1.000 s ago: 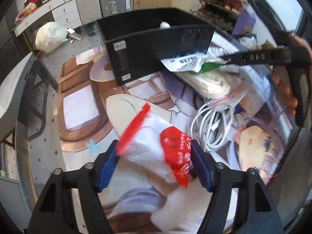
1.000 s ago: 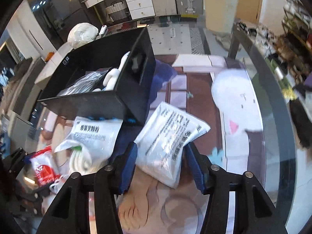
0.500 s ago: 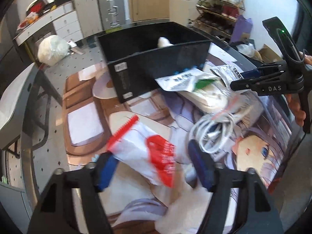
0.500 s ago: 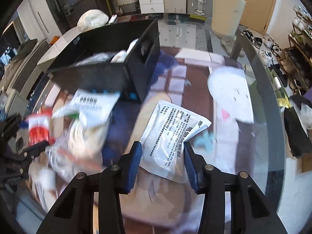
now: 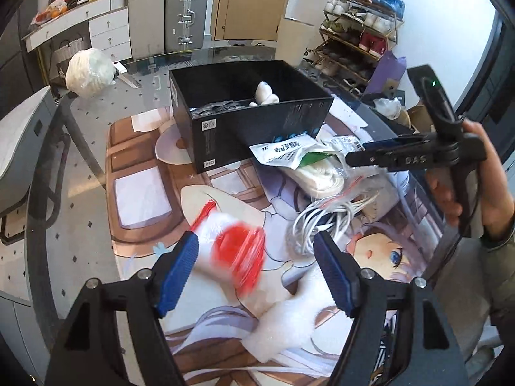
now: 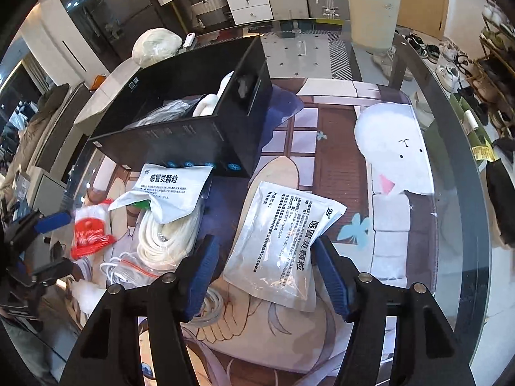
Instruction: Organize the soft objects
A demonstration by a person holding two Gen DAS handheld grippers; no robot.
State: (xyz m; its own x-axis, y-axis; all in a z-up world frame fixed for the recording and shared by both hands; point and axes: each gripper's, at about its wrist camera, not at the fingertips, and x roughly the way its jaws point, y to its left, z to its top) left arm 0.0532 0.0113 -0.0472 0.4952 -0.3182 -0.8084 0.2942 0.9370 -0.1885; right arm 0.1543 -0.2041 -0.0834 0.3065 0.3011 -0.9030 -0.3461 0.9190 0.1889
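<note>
Packet (image 6: pixel 283 244) marked "999" lies between opening right gripper (image 6: pixel 267 270); left gripper (image 5: pixel 254 273) wide.

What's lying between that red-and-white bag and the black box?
In the right wrist view, a white medicine pouch draped over coiled white cord lies between the red-and-white bag and black box.

Packets (image 6: pixel 175 189) before box (image 6: pixel 180 138)

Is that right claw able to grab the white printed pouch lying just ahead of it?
Probably yes: the white pouch lies flat between the right claw's opening jaws, nothing covering it.
</note>
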